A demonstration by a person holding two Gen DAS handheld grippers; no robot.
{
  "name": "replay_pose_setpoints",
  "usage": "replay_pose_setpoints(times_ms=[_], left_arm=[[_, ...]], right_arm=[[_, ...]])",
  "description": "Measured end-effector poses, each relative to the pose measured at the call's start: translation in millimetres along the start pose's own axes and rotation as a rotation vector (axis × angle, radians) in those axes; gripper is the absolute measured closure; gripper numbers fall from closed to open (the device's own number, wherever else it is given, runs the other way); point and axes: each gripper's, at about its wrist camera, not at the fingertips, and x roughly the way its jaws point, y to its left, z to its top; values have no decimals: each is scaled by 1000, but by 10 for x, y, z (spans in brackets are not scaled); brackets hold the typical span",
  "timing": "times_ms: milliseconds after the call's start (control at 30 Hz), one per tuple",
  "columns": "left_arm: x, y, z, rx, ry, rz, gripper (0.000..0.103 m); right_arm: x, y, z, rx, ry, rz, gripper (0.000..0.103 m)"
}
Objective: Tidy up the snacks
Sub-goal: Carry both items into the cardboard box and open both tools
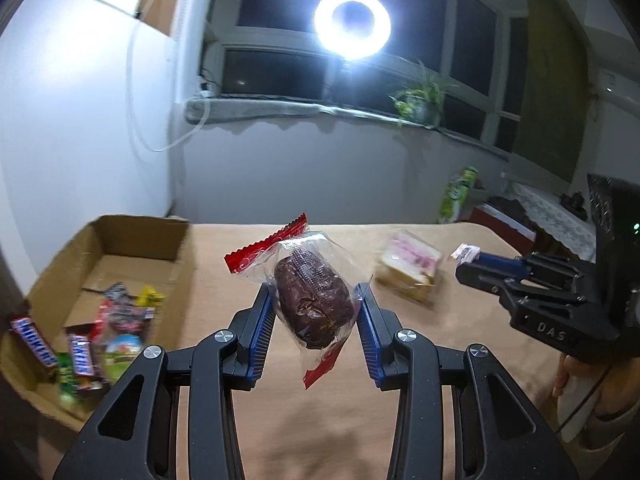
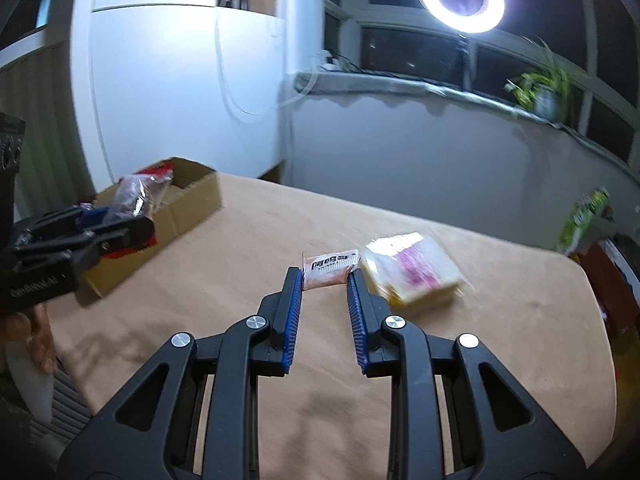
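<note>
My left gripper [image 1: 314, 292] is shut on a chocolate cake in clear wrap with red ends [image 1: 312, 304] and holds it above the table, right of the cardboard box [image 1: 120, 240]. The box holds several snacks, among them Snickers bars [image 1: 34, 340]. My right gripper [image 2: 325, 276] grips the near end of a small pink sachet with black print [image 2: 330, 270], which shows beyond the fingertips over the table. A wrapped sandwich with pink label [image 2: 412, 274] lies just right of it. In the right wrist view the left gripper [image 2: 116, 220] with the cake is over the box [image 2: 192, 200].
The tan table [image 2: 280, 240] ends at a rounded far right edge. A green and white packet [image 1: 456, 192] stands beyond the table. A ring light [image 1: 352, 20] shines at the window with a plant [image 1: 420, 100] on the sill.
</note>
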Motion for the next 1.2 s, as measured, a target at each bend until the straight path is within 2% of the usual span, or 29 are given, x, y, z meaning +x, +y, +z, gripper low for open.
replay_pose_setpoints(times_ms=[333,567,767,1033,1100,1167,1200], left_arm=[[-296,773,-32,-82,-23,165,65],[-503,1085,-37,-91,-47,255,65],[-507,1296,-87,-110,-47,275,65],[-360,1531,-233,-153,-3,257,65],[-297,1566,-274,-161,27,249,62],[-232,1597,-336,-163,62,256,58],[-215,1616,-367,-169,70,274,49]], right_arm=[[274,975,467,-126,-53,151,79],[449,1530,629,-204,-56,217,79],[660,1832,756,-239,-44,247,79],[974,2083,855,-272,-25,283,79],[1049,2119,852,-276,-21,290,76],[1210,2151,841,-279,14,312,53],[1234,2153,827,-275,13,311,51]])
